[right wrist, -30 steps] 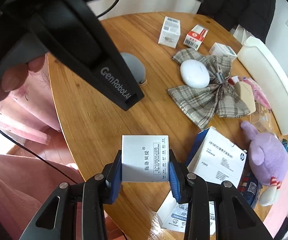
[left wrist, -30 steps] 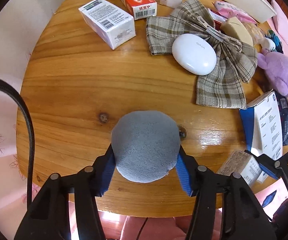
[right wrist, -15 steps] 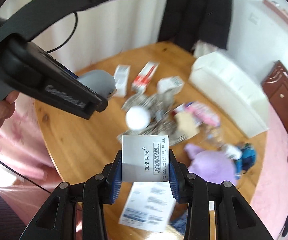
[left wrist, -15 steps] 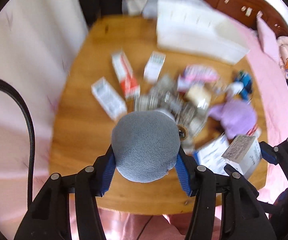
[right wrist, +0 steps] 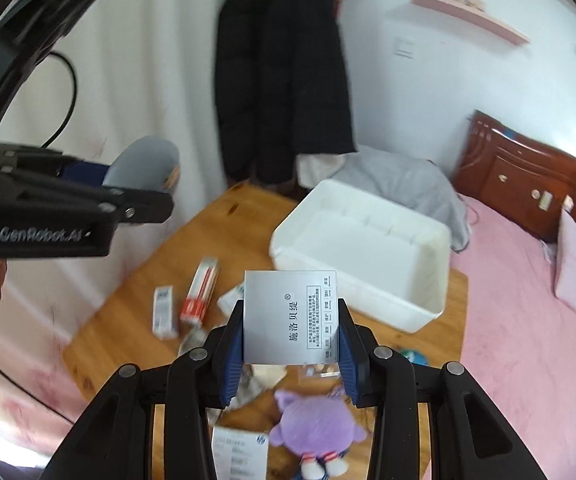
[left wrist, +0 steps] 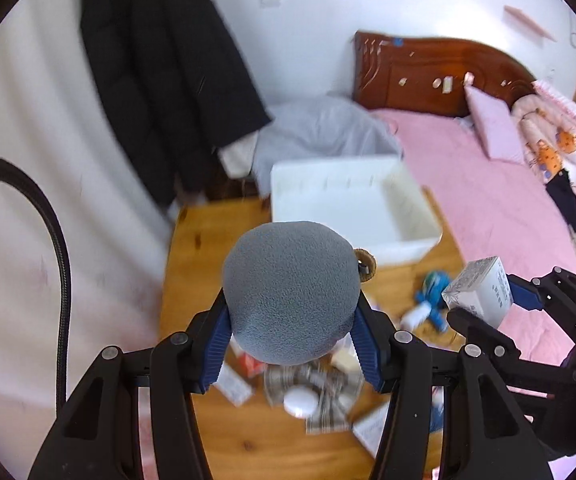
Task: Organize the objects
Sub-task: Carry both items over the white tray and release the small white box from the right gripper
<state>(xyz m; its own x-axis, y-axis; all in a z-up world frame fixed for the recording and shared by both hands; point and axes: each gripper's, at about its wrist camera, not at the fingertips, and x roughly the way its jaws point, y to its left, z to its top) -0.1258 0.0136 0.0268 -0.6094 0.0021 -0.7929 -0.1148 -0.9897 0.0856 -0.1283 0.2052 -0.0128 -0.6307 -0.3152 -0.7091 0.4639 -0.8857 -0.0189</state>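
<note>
My left gripper (left wrist: 290, 340) is shut on a grey plush toy (left wrist: 290, 292) and holds it high above the wooden table (left wrist: 192, 240). My right gripper (right wrist: 290, 348) is shut on a silver medicine box (right wrist: 290, 316), also raised above the table; the box shows at the right of the left wrist view (left wrist: 480, 296). The left gripper with the grey toy shows at the left of the right wrist view (right wrist: 144, 168). An open white bin (right wrist: 368, 256) stands at the table's far end, ahead of both grippers (left wrist: 348, 204).
Below on the table lie medicine boxes (right wrist: 200, 296), a plaid cloth with a white oval case (left wrist: 300, 400), a purple plush (right wrist: 316, 428) and a white leaflet box (right wrist: 240, 452). A pink bed (right wrist: 528, 320) is on the right. A black coat (right wrist: 280, 80) hangs on the wall behind.
Both grippers have risen well above the table and tilted up toward the white bin, each still holding its object. The table items now lie far below.
</note>
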